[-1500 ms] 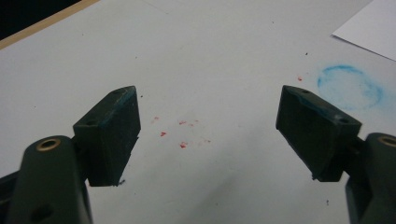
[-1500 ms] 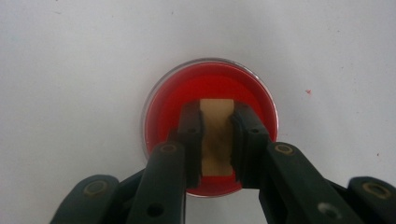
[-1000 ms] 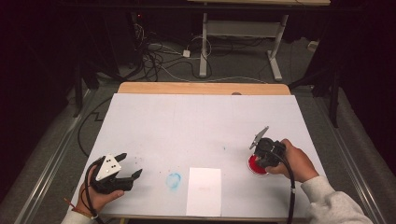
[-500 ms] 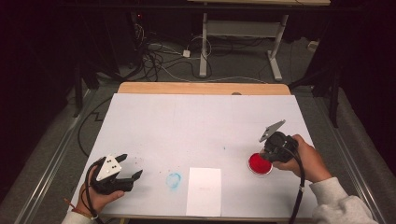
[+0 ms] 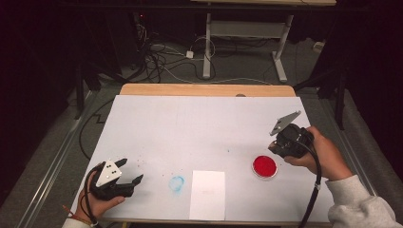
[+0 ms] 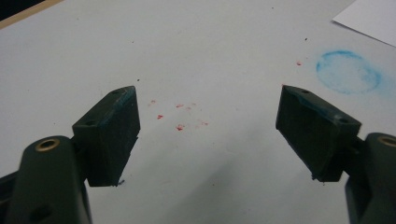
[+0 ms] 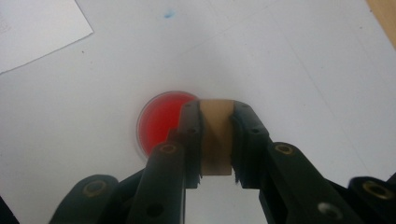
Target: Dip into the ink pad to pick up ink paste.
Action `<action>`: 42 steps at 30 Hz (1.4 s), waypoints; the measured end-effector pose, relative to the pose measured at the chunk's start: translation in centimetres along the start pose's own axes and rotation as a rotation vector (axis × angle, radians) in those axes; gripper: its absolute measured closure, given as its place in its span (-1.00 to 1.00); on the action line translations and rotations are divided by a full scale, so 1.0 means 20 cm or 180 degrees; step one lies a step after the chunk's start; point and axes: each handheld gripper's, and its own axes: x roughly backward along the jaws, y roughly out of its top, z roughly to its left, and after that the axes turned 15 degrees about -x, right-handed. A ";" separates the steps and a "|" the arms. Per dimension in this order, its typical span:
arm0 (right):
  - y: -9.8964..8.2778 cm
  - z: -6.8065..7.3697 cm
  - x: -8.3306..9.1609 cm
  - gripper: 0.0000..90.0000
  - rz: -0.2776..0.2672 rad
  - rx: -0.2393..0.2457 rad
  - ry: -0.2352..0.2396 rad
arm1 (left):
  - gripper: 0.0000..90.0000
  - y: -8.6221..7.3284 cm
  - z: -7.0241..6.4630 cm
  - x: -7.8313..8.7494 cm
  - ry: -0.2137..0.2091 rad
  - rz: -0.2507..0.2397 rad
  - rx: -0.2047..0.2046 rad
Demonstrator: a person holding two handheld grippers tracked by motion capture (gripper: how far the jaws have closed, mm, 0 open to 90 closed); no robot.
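A round red dish (image 5: 264, 166) lies on the white table (image 5: 199, 128) at the right, and it is seen again in the right gripper view (image 7: 159, 119). My right gripper (image 5: 281, 148) hangs just right of the dish and above it, held in a hand. It (image 7: 217, 114) is shut on a small brown block (image 7: 215, 140) that stands upright between the jaws. At the front left my left gripper (image 5: 130, 171) rests low over the table. It (image 6: 215, 126) is open, with bare tabletop between its pads.
A white paper sheet (image 5: 207, 194) lies at the front middle, with a faint blue ring stain (image 5: 177, 184) to its left. Small red specks (image 6: 180, 116) dot the table between the left jaws. A wooden strip (image 5: 204, 90) runs along the far edge.
My right gripper has risen off the red dish and moved right and back with the brown block, leaving the dish uncovered. The left gripper has stayed put.
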 end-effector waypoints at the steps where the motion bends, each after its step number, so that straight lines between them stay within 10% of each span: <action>1: 0.00 0.00 0.00 0.70 0.0005 0.0010 0.0022 | -0.53 0.00 0.00 0.00 -0.0006 0.0001 0.0004; 22: -0.08 0.09 -0.43 0.70 0.0589 0.0100 0.0184 | -0.53 0.01 -0.02 -0.01 -0.0025 0.0060 -0.0070; 42: -0.09 0.10 -0.45 0.71 0.0567 0.0086 0.0141 | -0.54 0.01 -0.02 0.00 -0.0025 0.0061 -0.0090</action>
